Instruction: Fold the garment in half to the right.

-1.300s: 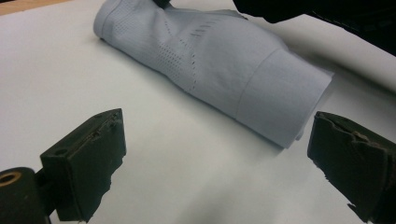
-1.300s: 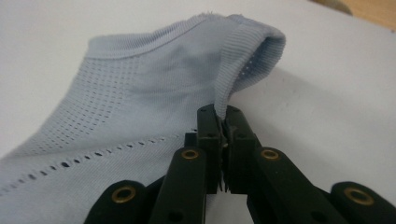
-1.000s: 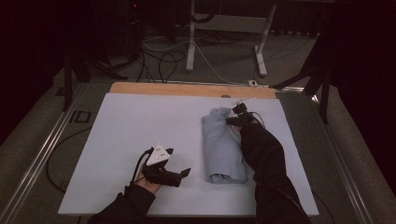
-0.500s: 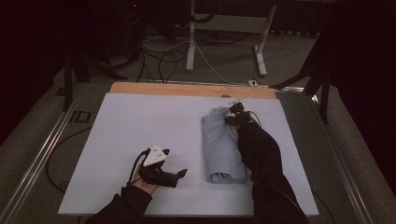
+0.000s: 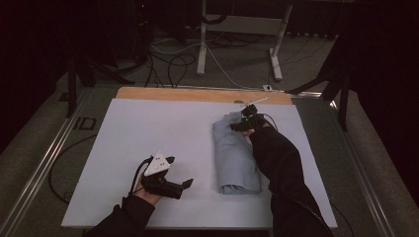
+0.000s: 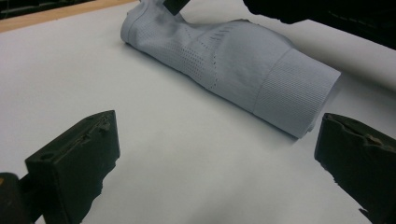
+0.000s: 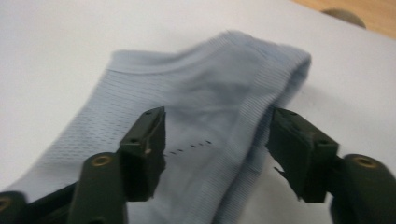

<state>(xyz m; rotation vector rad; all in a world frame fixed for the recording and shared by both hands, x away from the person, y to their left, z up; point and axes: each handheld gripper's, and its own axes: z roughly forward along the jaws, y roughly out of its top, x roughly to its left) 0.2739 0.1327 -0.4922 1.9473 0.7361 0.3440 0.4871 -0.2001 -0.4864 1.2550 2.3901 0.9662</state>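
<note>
Dark floor with loose cables and a pale metal stand lies beyond the table, whose far edge shows a strip of bare wood. Most of the tabletop is covered by a big white board.

On the right half of that board lies a folded light-blue garment — a long bundle running from the far side toward the person, with a ribbed band at the near end and rows of small holes across the fabric.

At the garment's far end, the right gripper sits just above the cloth. Its jaws have just been opening; in the right gripper view they stand apart over the fabric, their pads not pressing on it, and nothing is held.

Well to the left of the garment, near the front edge of the board, the left gripper rests low — its jaws stand wide apart and empty, pointing toward the bundle's ribbed end.
</note>
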